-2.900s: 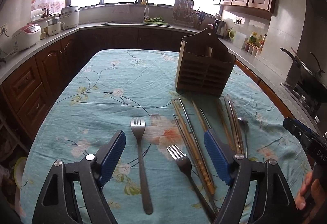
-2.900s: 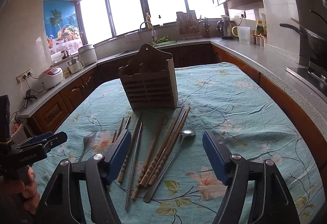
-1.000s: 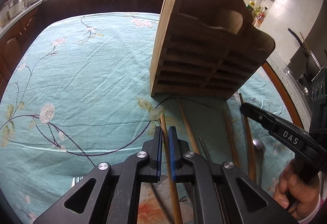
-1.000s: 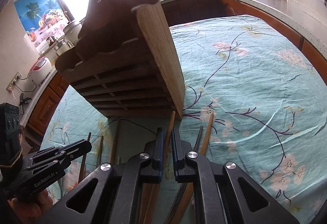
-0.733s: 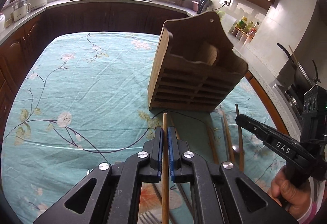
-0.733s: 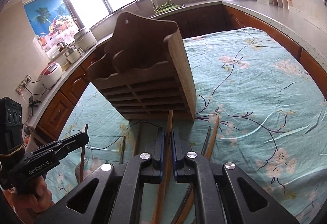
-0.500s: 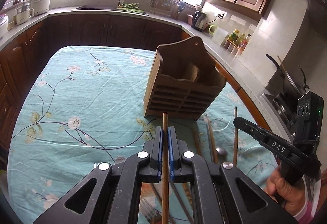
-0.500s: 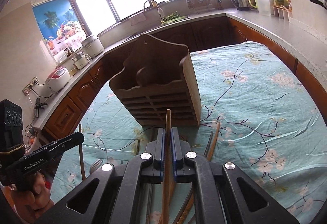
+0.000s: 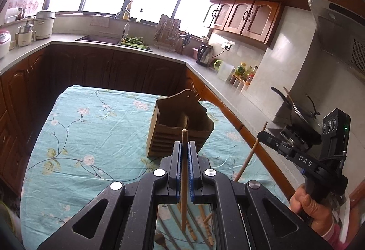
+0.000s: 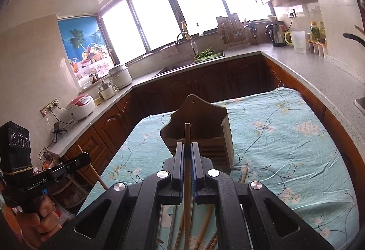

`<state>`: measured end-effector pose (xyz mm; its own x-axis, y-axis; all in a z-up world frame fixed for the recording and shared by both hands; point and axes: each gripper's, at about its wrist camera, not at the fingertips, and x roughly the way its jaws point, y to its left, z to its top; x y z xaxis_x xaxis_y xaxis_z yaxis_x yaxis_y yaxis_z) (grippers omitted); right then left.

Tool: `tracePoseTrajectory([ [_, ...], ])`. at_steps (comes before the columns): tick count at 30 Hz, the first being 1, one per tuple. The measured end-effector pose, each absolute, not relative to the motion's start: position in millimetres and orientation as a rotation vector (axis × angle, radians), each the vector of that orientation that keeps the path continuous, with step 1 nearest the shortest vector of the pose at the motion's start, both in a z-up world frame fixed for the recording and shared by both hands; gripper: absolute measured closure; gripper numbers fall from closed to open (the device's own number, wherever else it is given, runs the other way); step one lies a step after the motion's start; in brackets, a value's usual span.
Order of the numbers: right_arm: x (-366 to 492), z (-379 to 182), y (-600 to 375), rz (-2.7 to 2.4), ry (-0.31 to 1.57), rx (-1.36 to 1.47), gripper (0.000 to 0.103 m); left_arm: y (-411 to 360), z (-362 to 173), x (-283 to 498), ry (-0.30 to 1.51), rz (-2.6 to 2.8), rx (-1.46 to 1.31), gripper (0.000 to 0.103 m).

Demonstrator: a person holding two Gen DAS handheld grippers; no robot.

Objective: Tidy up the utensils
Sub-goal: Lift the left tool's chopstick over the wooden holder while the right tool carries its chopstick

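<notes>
Two grippers raised above a cloth-covered table, each clamped on one wooden chopstick

Left gripper (image 9: 184, 147) closed on left chopstick (image 9: 183, 172), blue pads (image 9: 190, 172) pressing its shaft, tip pointing toward wooden utensil holder (image 9: 175, 131); right gripper (image 10: 187, 147) likewise closed on right chopstick (image 10: 187, 158), tip overlapping the holder's open top in view. Holder upright on floral teal tablecloth (image 9: 91, 136), well below both grippers. Remaining chopsticks (image 10: 203, 231) lying on the cloth in front of the holder, beneath the grippers. Kettle (image 9: 204, 55) on the counter behind
</notes>
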<state>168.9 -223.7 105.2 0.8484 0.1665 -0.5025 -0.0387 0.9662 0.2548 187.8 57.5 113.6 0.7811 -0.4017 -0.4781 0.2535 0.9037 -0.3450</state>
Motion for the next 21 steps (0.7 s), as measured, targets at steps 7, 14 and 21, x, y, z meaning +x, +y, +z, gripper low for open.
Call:
tracePoseTrajectory([
  [7, 171.9, 119.8, -228.4, 0.098, 0.492, 0.24, 0.098, 63.4, 114.2, 183.7, 0.532, -0.352, -0.286, 0.1],
  [14, 180.1, 126.4, -237.3, 0.086, 0.447, 0.259, 0.098, 67.5, 120.1, 193.2, 0.493, -0.345, -0.314, 0.1],
  [21, 198.3, 152.1, -246.0, 0.064, 0.357, 0.263, 0.098, 68.5, 135.6, 218.2, 0.403, -0.338, -0.324, 0.1],
])
